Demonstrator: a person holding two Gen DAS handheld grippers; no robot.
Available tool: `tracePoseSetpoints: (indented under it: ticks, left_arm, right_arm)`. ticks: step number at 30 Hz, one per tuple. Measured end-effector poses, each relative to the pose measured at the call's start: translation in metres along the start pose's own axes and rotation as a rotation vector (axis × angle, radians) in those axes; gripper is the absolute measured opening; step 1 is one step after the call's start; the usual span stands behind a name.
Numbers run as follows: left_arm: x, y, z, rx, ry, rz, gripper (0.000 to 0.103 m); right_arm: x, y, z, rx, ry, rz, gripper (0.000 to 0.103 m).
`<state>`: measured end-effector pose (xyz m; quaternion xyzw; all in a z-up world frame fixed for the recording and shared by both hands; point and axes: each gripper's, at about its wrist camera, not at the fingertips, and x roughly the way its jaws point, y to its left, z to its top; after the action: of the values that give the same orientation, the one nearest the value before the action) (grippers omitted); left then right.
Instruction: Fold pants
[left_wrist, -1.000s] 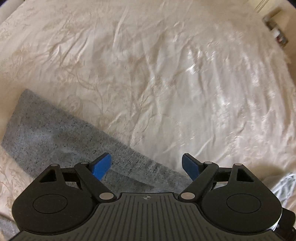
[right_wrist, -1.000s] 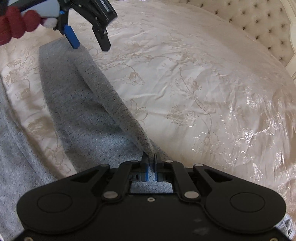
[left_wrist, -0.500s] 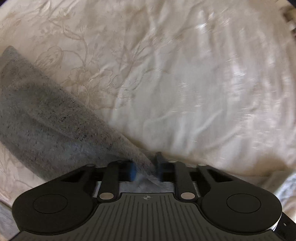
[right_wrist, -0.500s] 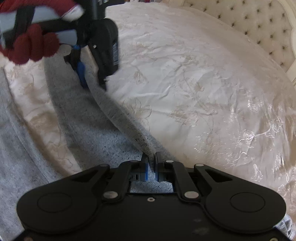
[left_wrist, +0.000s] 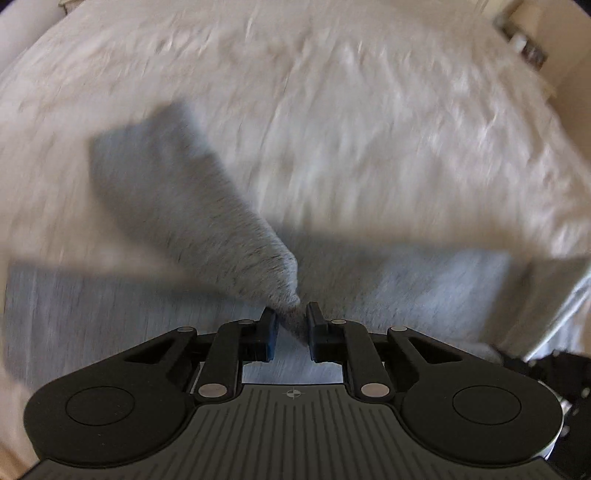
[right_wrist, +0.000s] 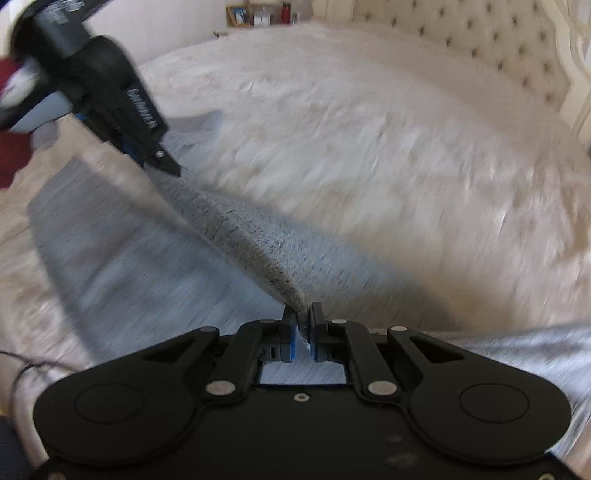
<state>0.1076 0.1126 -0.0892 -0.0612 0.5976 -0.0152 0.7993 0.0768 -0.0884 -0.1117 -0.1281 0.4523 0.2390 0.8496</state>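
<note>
At the far left of the right wrist view, a hand in a dark red glove carries the left gripper, whose black body slants down to the grey pants. White lettering runs along that body, but it is too blurred to read. From its tip a lifted edge of the pants runs taut down and rightward to the right gripper, whose blue-padded jaws are pinched nearly together on the fabric. Under the raised edge, more of the pants lies flat on the cream bedspread, spreading leftward and also showing at the lower right. A tufted headboard stands at the upper right, and small items on a shelf at the top centre are too small to make out.

In the left wrist view, the pants rise from a wide hem end at the left into a narrow bunch at centre. There the left gripper has the bunch between its pads, its jaws closing the last little way onto it. More grey fabric lies flat on the bedspread on both sides below. A small crosshair mark is printed on the gripper's ribbed housing.
</note>
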Motion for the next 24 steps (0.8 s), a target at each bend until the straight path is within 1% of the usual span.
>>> tracePoseSetpoints:
  ticks: [1,4,5,7,9,10,12,14,16,18,20,22,24]
  left_arm:
    - [0.010,0.002,-0.008,-0.011,0.024,0.016,0.016]
    - [0.040,0.006,-0.025,-0.028,0.093,0.033,0.016]
    - [0.049,0.006,-0.028,-0.028,0.106,0.038,0.016]
    - [0.062,0.008,-0.034,-0.008,0.122,0.059,0.016]
    - [0.069,0.004,-0.031,0.011,0.124,0.076,0.016]
    - [0.070,0.002,-0.028,0.020,0.124,0.083,0.016]
    - [0.072,-0.001,-0.024,0.016,0.123,0.089,0.016]
    - [0.074,0.000,-0.020,-0.006,0.129,0.089,0.016]
    - [0.074,0.005,-0.018,-0.046,0.131,0.081,0.016]
    - [0.073,0.010,-0.017,-0.080,0.129,0.076,0.016]
    - [0.071,0.012,-0.019,-0.093,0.122,0.079,0.016]
    - [0.069,0.011,-0.021,-0.092,0.114,0.088,0.016]
    - [0.067,0.009,-0.024,-0.092,0.106,0.097,0.017]
  right_arm:
    - [0.003,0.004,-0.008,0.018,0.015,0.007,0.009]
    - [0.015,0.009,-0.028,0.088,0.079,0.027,0.012]
    - [0.018,0.007,-0.032,0.123,0.098,0.032,0.015]
    - [0.016,-0.001,-0.035,0.195,0.103,0.037,0.019]
    - [0.004,-0.014,-0.036,0.283,0.080,0.025,0.038]
    - [-0.003,-0.021,-0.037,0.319,0.062,0.018,0.040]
    - [-0.014,-0.036,-0.039,0.395,0.044,-0.030,0.046]
    - [-0.026,-0.058,-0.044,0.493,0.026,-0.085,0.050]
    - [-0.035,-0.083,-0.052,0.610,0.015,-0.143,0.052]
    - [-0.045,-0.113,-0.068,0.759,0.002,-0.236,0.068]
    - [-0.051,-0.140,-0.086,0.888,-0.008,-0.326,0.075]
    - [-0.058,-0.164,-0.104,0.999,-0.022,-0.408,0.075]
    - [-0.064,-0.188,-0.119,1.070,-0.042,-0.437,0.076]
